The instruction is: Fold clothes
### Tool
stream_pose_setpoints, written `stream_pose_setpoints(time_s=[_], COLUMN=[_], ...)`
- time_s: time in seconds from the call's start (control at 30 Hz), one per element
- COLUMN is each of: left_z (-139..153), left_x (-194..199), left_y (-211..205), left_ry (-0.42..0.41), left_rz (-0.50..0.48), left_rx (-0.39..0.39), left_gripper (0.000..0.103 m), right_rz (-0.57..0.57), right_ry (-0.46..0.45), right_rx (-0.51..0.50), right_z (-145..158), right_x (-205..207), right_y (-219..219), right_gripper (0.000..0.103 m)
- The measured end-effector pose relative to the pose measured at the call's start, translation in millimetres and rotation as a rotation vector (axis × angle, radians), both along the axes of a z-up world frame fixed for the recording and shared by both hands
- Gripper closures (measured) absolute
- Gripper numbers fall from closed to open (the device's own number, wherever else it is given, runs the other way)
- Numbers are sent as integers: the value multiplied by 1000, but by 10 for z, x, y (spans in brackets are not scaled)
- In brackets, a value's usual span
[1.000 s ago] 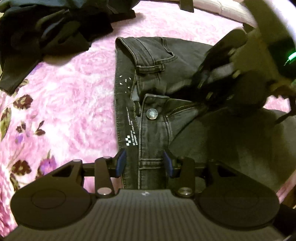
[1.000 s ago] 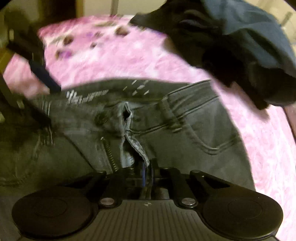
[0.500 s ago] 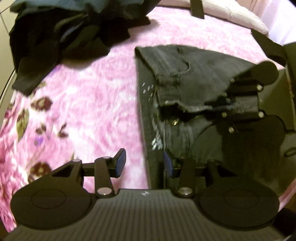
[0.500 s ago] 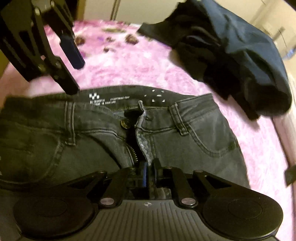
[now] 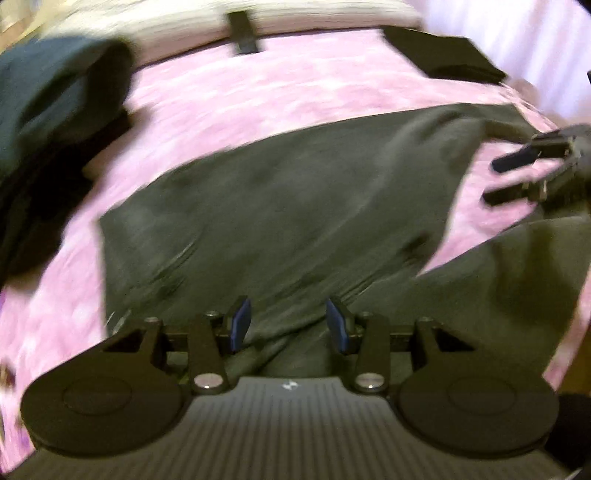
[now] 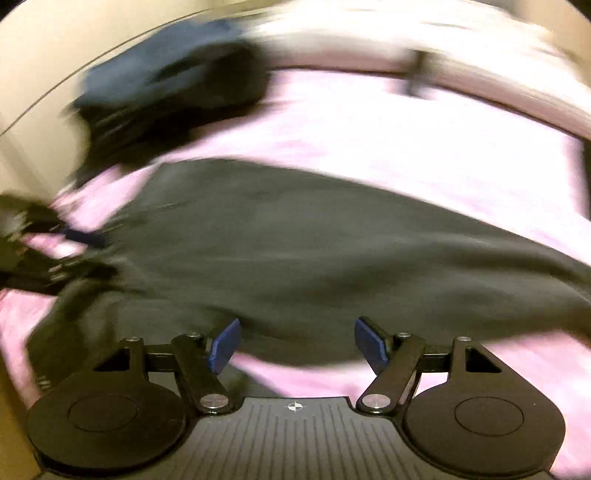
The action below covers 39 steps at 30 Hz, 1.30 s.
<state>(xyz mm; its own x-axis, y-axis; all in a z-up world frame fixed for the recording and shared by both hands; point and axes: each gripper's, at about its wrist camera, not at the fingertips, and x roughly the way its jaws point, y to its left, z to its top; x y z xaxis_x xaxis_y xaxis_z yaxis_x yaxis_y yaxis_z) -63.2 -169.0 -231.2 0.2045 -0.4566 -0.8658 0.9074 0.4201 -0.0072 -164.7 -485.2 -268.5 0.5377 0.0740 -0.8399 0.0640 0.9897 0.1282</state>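
Note:
Dark grey jeans (image 5: 280, 206) lie folded over on the pink blanket (image 5: 258, 92), one half laid on the other, with a leg running off to the lower right. My left gripper (image 5: 288, 321) is open and empty just above the jeans. My right gripper (image 6: 295, 341) is open and empty over the jeans' near edge (image 6: 314, 258). The right gripper also shows at the right edge of the left wrist view (image 5: 532, 173); the left gripper shows at the left of the right wrist view (image 6: 55, 254). Both views are blurred by motion.
A heap of dark clothes (image 5: 48, 122) lies at the left on the blanket, also in the right wrist view (image 6: 166, 85). A folded black item (image 5: 443, 55) sits at the far right. A pale pillow edge (image 5: 295, 18) runs along the back.
The right gripper has let go of the jeans' fly and opened. The jeans' front half now lies folded over, hiding button and waistband. Both grippers have swung to new positions.

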Motion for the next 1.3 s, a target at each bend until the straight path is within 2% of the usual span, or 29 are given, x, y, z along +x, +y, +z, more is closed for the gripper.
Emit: stream_pose_setpoints(time_s=[0.1, 0.17, 0.23, 0.3, 0.37, 0.47, 0.57, 0.6, 0.63, 0.67, 0.73, 0.83, 1.0, 1.03, 1.07, 1.1, 1.13, 1.17, 1.23, 1.3], left_z=[127, 187, 193, 104, -18, -143, -215, -216, -211, -200, -162, -145, -257, -274, -282, -283, -285, -288, -299, -317], left_x=[-246, -488, -705, -916, -1120, -1401, -1605, -1638, -1664, -1675, -1669, -1628, -1532, -1507, -1484, -1461, -1438, -1417, -1398, -1404], left_y=[-576, -1017, -1380, -1764, -2052, -2361, -2500, -2514, -2523, -2532, -2534, -2525, -2425, -2377, -2324, -2262, -2195, -2118, -1965, -1808], left_ry=[-53, -108, -145, -138, -118, -95, -73, -72, -71, -70, -73, -86, -103, -107, -109, -107, -101, -94, -80, -63], left_rz=[-144, -254, -322, -342, -350, -371, -393, -392, -388, -381, -362, -334, -312, -305, -294, -278, -259, -242, -218, -200], left_rx=[-3, -10, -16, -6, 30, 81, 146, 165, 181, 195, 216, 240, 293, 309, 319, 323, 326, 328, 330, 329], left_gripper=[63, 63, 63, 63, 63, 63, 63, 63, 63, 63, 63, 63, 63, 63, 63, 63, 63, 63, 62, 62], right_rz=[-247, -410, -549, -678, -809, -912, -951, -978, -1013, -1049, -1051, -1026, -962, -948, -934, -925, -918, -900, -847, -806], right_ry=[38, 27, 8, 4, 8, -22, -100, -118, -130, -142, -170, -161, -46, -42, -37, -36, -36, -33, -24, -20], right_rx=[-19, -4, 31, 96, 205, 332, 406, 456, 524, 593, 588, 456, 303, 272, 242, 215, 190, 165, 116, 108], right_z=[162, 265, 274, 155, -36, -390, -537, -546, -537, -529, -331, -63, -219, -233, -246, -240, -222, -205, -173, -137], right_x=[-356, -630, -863, -1045, -1216, -1357, -1431, -1483, -1552, -1622, -1728, -1802, -1717, -1712, -1707, -1716, -1734, -1747, -1769, -1829], right_y=[-966, -1662, -2349, -2994, -3600, -4181, -4413, -4473, -4532, -4591, -4677, -4793, -4697, -4643, -4589, -4519, -4440, -4341, -4120, -3886], right_gripper=[31, 31, 31, 31, 31, 32, 32, 70, 101, 101, 101, 101, 101, 100, 81, 47, 31, 19, 19, 19])
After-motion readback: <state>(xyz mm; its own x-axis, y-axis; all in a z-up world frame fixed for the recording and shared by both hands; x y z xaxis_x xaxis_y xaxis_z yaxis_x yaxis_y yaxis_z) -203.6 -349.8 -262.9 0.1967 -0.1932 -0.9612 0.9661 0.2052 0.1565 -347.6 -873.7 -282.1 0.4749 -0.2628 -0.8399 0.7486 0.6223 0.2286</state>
